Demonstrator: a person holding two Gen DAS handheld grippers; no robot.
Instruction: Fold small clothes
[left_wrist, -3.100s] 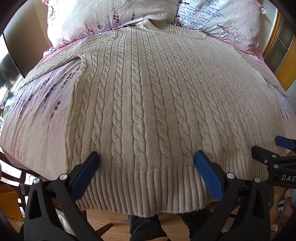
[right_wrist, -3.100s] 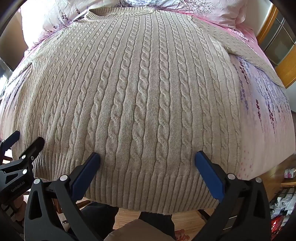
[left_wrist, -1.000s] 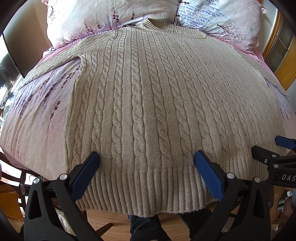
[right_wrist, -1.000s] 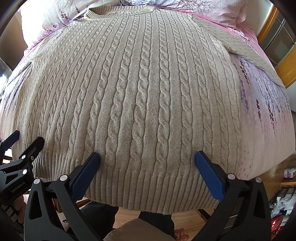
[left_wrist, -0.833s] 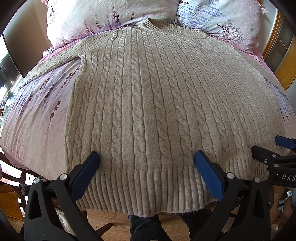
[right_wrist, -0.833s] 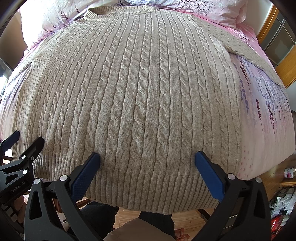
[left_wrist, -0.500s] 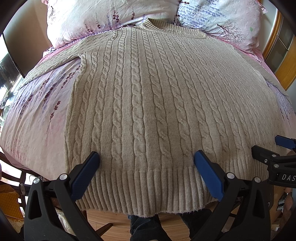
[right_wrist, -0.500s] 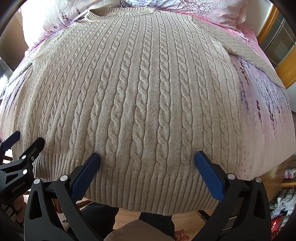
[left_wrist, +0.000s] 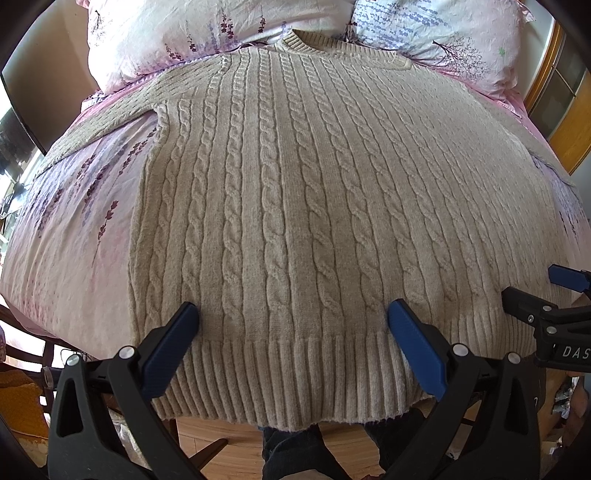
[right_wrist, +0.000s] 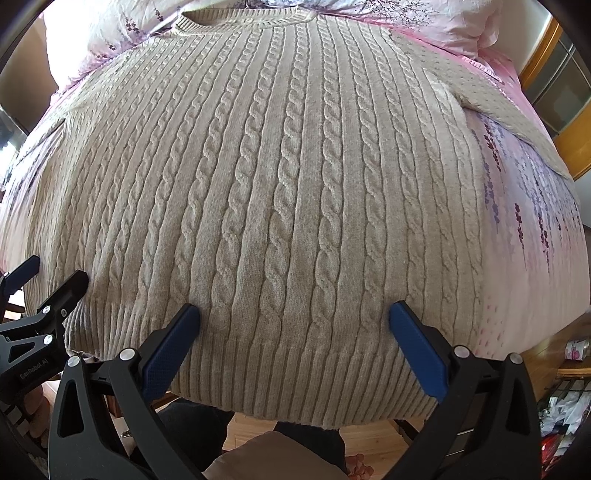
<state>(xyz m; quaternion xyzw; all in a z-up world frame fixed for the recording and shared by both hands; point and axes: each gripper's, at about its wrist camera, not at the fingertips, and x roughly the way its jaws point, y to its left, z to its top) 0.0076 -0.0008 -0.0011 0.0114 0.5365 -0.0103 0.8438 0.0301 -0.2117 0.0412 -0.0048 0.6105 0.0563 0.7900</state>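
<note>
Cable-knit sweater (left_wrist: 295, 206) lies flat, front up, on the bed (left_wrist: 70, 229); long axis runs straight away from both tools, collar (left_wrist: 310, 38) far at the pillows (left_wrist: 177, 33), ribbed hem (left_wrist: 288, 373) near, hanging a little over the bed edge

Left gripper (left_wrist: 293, 332) and right gripper (right_wrist: 293, 332) both sit at the hem, side by side, fingers (left_wrist: 170, 343) spread wide with nothing between them, hem band just ahead and below

Left one covers the left half of the hem, right one the right half; neither clearly nearer

Sleeves out sideways: left sleeve (left_wrist: 110, 114), right sleeve (right_wrist: 509, 107)

Room: bare sheet on both flanks, pillows block the far end. My guess: first grab is the hem or a side seam, nothing folded yet
</note>
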